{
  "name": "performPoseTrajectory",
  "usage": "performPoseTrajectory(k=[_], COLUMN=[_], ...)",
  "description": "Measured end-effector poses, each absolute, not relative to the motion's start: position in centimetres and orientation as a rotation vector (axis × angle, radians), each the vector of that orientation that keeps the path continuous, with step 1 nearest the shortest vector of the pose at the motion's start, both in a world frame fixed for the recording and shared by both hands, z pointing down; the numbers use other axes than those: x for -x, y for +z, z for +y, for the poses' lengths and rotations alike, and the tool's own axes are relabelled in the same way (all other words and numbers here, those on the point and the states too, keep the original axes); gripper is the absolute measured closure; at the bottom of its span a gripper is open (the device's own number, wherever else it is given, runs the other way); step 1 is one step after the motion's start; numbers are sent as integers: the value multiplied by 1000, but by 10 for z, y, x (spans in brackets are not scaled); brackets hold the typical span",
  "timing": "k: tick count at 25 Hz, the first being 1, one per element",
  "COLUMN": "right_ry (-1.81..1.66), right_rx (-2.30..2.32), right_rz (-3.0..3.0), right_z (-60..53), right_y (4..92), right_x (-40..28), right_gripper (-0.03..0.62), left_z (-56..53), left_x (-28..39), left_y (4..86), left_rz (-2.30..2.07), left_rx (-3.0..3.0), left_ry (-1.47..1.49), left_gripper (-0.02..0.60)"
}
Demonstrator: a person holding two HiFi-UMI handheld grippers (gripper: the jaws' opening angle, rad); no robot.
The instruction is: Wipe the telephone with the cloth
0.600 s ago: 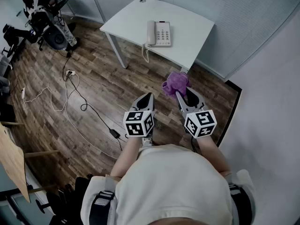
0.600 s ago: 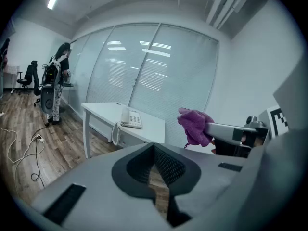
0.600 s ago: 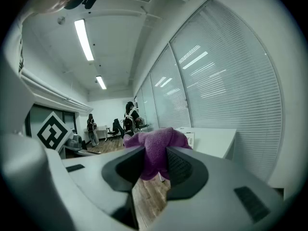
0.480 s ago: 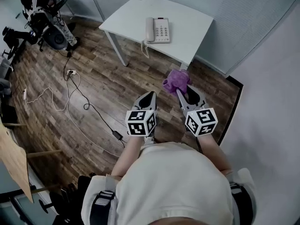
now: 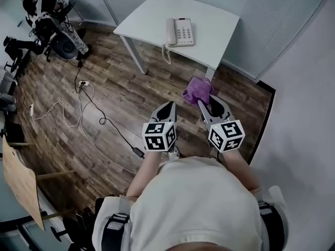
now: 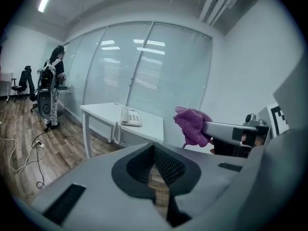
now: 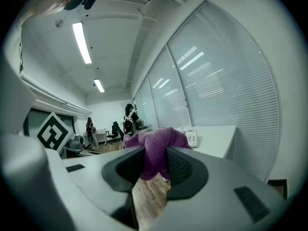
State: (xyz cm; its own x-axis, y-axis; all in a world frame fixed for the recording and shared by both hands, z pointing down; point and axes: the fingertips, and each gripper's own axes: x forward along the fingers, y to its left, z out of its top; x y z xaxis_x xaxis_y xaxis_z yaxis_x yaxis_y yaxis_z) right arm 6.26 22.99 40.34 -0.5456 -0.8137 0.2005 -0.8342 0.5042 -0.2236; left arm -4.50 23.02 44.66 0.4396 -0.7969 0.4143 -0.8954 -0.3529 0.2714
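Note:
A beige telephone [image 5: 178, 33] lies on the white table [image 5: 146, 20] ahead of me; it also shows in the left gripper view as the telephone [image 6: 130, 117] and, partly hidden by the cloth, as the telephone [image 7: 191, 137] in the right gripper view. My right gripper [image 5: 205, 103] is shut on a purple cloth [image 5: 197, 90], bunched at its tips, the cloth [image 7: 155, 152] filling the jaws. My left gripper [image 5: 166, 109] is shut with nothing in it, level with the right one and well short of the table. The cloth [image 6: 192, 125] shows to its right.
Cables [image 5: 86, 114] trail across the wood floor at the left. A person with equipment [image 5: 49, 20] stands at the far left by the glass partition [image 5: 251, 25]. A white wall [image 5: 303, 140] runs close on my right. A wooden board [image 5: 21, 182] leans at lower left.
The table and telephone have shifted slightly right and up in the head view. Both grippers keep their pose, the cloth still held in the right one.

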Motion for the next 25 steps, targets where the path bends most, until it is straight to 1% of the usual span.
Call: performPoseTrajectory(k=[5, 18, 25], right_ry=[527, 509, 532], right_rx=[-1479, -1577, -1587], right_rz=[-2686, -2659, -2651], right_z=[228, 209, 203], right_y=[401, 399, 396], right_x=[-46, 4, 24], right_gripper=[453, 451, 451], left_z=[229, 207, 196], left_x=[63, 116, 133], left_y=[450, 453, 452], left_rz=[-1403, -1347, -1324], left_rx=[-2233, -2259, -2280], left_ry=[293, 307, 310], left_gripper=[561, 561, 561])
